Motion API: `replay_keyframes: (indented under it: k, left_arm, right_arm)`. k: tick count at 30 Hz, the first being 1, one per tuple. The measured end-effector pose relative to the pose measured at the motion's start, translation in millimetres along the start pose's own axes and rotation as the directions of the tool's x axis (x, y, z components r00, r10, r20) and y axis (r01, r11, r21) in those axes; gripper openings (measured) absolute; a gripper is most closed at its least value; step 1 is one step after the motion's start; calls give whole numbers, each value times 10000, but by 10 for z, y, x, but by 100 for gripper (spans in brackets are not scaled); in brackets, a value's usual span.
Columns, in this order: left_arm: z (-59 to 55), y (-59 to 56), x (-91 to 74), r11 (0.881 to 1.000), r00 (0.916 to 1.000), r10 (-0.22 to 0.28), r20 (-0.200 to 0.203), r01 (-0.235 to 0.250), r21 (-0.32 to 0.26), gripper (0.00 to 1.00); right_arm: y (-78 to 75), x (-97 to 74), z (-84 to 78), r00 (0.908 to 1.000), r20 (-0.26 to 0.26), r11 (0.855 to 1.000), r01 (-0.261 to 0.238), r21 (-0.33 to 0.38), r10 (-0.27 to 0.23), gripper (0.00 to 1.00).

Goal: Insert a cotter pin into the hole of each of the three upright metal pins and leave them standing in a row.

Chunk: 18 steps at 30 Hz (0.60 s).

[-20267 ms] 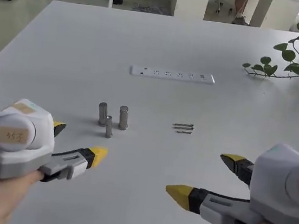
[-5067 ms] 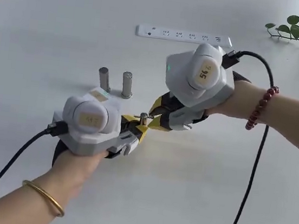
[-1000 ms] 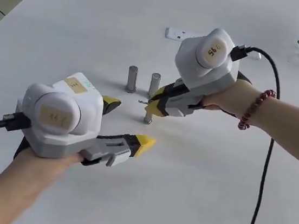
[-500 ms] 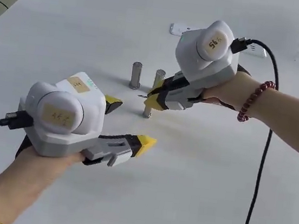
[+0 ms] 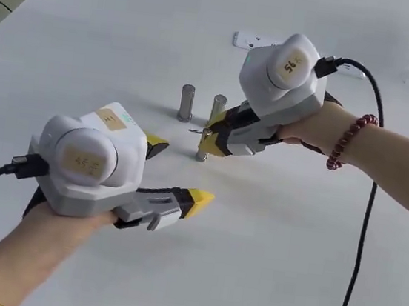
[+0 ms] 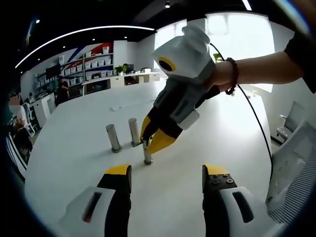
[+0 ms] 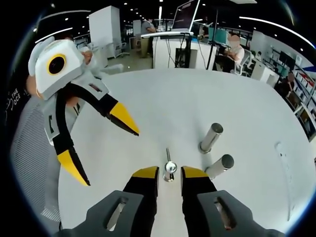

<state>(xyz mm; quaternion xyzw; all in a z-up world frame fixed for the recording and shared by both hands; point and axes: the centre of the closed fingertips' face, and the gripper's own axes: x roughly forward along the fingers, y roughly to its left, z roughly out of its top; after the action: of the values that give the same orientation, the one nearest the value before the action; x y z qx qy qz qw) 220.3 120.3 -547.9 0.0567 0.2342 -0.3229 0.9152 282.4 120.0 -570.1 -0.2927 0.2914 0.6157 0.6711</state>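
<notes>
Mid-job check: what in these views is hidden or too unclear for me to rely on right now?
Grip: in the head view the right gripper tips cover the front pin's top, and the right gripper view doesn't settle whether the jaws touch it.
Cotter pin: far end hidden behind those tips, head view.
Rear pins: cross holes too small, every view.
Power strip: mostly behind the gripper's body, head view.

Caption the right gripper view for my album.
Right gripper straddles a metal pin with its cotter pin inserted.
</notes>
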Motion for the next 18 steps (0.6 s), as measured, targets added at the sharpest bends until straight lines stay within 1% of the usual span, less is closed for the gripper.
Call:
replay_keyframes:
  k: [1, 2, 4, 6, 9, 10, 11, 12, 14, 15, 18]
  left_arm:
    - [-1, 3, -1, 10000, 10000, 3, -1, -3, -6, 57]
    - [0, 3, -2, 10000, 10000, 4, 4, -4, -5, 57]
    - [2, 9, -1, 10000, 10000, 31, 25, -31, 5, 58]
    - [4, 13, 4, 10000, 10000, 29, 27, -29, 26, 59]
    - [10, 7, 6, 10000, 10000, 8, 68, -7, -39, 60]
    - [15, 3, 5, 10000, 10000, 4, 91, -3, -57, 61]
    - [18, 1, 5, 10000, 9999, 2, 105, -2, -53, 61]
    - [15, 3, 4, 10000, 10000, 22, 81, -21, -36, 61]
    - [5, 9, 2, 10000, 10000, 57, 26, -57, -23, 61]
    - [3, 14, 0, 10000, 10000, 81, 19, -81, -42, 61]
    - [8, 37, -9, 9998, 9998, 174, 48, -173, -85, 61]
  right_arm:
    - [8, -29, 29, 9997, 228, 9999, -40, 162, 36, 13]
    - [6, -39, 37, 9996, 290, 9997, -25, 256, 17, 14]
    - [-28, -91, 76, 9979, 635, 9978, 106, 656, -147, 15]
    - [-42, -132, 91, 9968, 773, 9967, 161, 792, -222, 16]
    - [-72, -215, 154, 9919, 1202, 9917, 250, 1259, -402, 17]
    - [-85, -244, 186, 9887, 1431, 9894, 241, 1429, -447, 17]
    - [-93, -258, 203, 9870, 1543, 9877, 215, 1546, -457, 17]
    - [-119, -280, 235, 9831, 1735, 9834, 260, 1794, -577, 18]
    - [-139, -333, 278, 9773, 1992, 9765, 291, 2135, -726, 19]
    - [-151, -340, 278, 9759, 2026, 9746, 353, 2210, -813, 19]
    - [-257, -384, 295, 9654, 2138, 9660, 966, 2399, -1496, 19]
